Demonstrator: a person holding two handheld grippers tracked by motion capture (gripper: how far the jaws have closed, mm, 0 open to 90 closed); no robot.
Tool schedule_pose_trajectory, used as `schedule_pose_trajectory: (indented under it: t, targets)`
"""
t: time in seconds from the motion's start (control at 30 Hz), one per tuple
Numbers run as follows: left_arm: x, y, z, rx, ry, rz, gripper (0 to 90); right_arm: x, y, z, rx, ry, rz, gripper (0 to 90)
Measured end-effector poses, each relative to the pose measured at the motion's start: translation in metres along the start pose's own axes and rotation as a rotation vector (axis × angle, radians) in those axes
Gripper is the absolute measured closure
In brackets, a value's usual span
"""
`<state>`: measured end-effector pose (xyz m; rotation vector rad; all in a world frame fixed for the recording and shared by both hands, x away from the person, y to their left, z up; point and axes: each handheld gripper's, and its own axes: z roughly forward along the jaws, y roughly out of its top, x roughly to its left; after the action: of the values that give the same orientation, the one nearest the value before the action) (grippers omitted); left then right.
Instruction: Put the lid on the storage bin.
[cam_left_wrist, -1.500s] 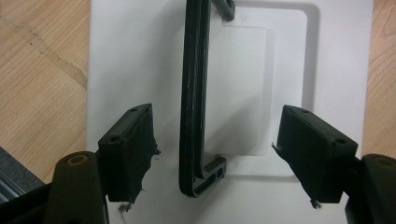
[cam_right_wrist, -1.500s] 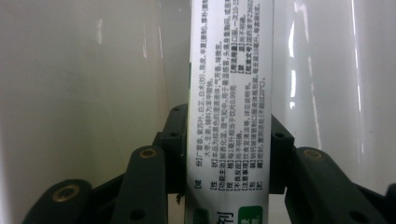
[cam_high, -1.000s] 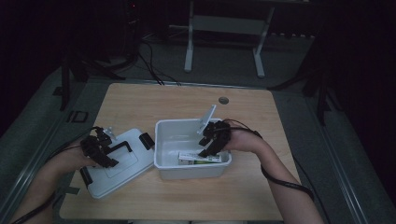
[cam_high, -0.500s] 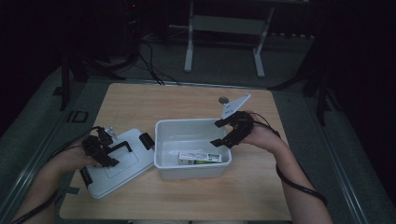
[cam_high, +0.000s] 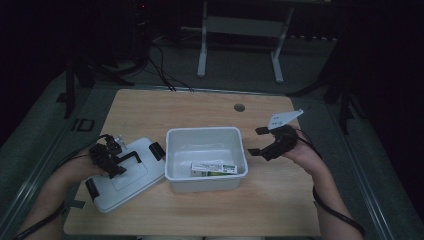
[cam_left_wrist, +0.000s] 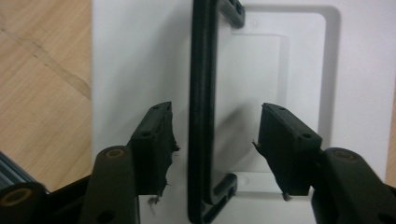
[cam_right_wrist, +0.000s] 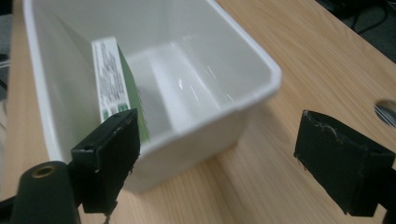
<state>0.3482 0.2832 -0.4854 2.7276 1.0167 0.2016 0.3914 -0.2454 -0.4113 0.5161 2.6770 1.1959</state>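
Two grippers: one in each hand, both over a wooden table.
Left gripper: hovers over the white lid at the near left; its jaws stand part open and have just been closing, with the lid's black handle between them, nearer the left jaw, the pads not pressing on it.
Right gripper: hangs over bare wood just right of the bin, jaws wide apart after just opening, nothing between them.
Bin: white plastic, open-topped, in the middle of the table, its left wall touching the lid.
Carton: a green and white box lying flat inside the bin against its near wall; the right gripper view shows it along one side wall.
Lid clips: black, one at each end of the lid.
Table hole: round, at the far side.
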Motion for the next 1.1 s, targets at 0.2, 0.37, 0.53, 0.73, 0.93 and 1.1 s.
schedule_pose_trajectory:
  t: [0.2,0.37,0.53,0.73,0.93,1.1]
  targets:
    - [-0.001,0.001,-0.003,-0.015,-0.012,0.01,53.2,-0.005,-0.035,-0.002,0.015,-0.045,0.052,14.1]
    - [0.002,0.002,-0.003,-0.012,-0.032,0.004,57.8,-0.006,-0.063,0.003,0.034,-0.062,0.101,14.2]
    - [0.004,0.003,-0.005,-0.03,-0.024,0.011,60.1,0.001,-0.081,0.005,0.007,-0.072,0.127,14.2]
    - [0.005,0.011,-0.006,0.01,-0.025,0.038,68.4,0.009,-0.099,0.009,0.028,-0.083,0.131,14.2]
    - [0.004,0.012,-0.004,-0.002,-0.045,0.033,77.7,0.011,-0.112,0.009,-0.007,-0.102,0.16,14.2]
    - [0.002,0.013,-0.003,0.006,-0.091,0.035,82.8,0.015,-0.116,0.009,-0.006,-0.112,0.162,14.2]
